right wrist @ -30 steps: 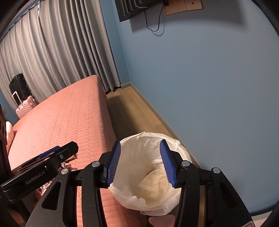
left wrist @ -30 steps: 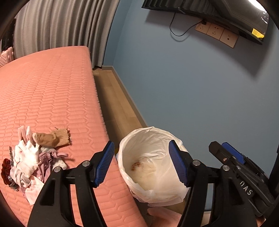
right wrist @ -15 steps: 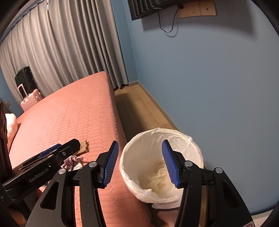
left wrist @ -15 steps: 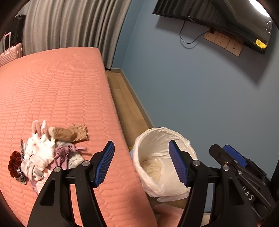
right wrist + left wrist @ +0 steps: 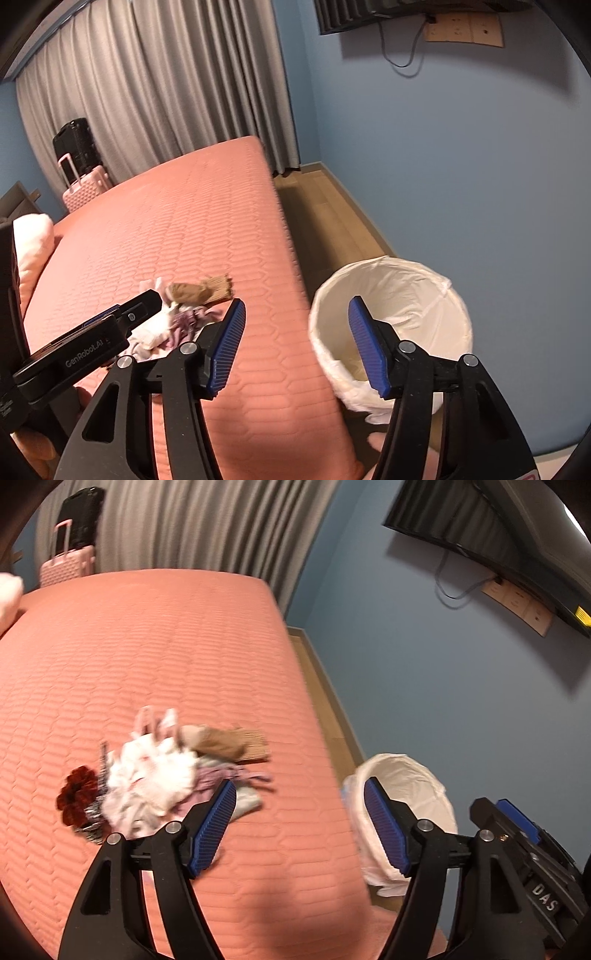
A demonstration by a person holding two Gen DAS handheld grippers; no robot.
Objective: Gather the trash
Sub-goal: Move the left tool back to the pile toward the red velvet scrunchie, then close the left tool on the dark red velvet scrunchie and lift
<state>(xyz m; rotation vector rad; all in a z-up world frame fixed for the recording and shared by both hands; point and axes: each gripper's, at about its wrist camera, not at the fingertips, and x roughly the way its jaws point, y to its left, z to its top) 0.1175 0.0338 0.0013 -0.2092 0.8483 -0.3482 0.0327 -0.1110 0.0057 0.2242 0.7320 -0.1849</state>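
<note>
A pile of white, pink and purple scraps [image 5: 155, 775] lies on the coral bed [image 5: 147, 657], with a brown sock [image 5: 221, 742] behind it and a dark red frilly piece [image 5: 75, 794] at its left. The pile also shows in the right wrist view [image 5: 166, 325]. A bin lined with a white bag [image 5: 391, 325] stands on the floor beside the bed; it also shows in the left wrist view [image 5: 406, 805]. My left gripper [image 5: 299, 812] is open and empty above the bed's edge. My right gripper [image 5: 295, 328] is open and empty between bed and bin.
Grey curtains [image 5: 166, 92] hang behind the bed. A pink suitcase with a black one on it [image 5: 79, 173] stands at the far corner. A blue wall [image 5: 461, 166] with sockets and a TV [image 5: 498, 528] runs along the right. A wood floor strip [image 5: 332, 214] separates bed and wall.
Both grippers have swung left, away from over the bin toward the bed. The scrap pile has come toward the centre of the left view. Both stay open and empty.
</note>
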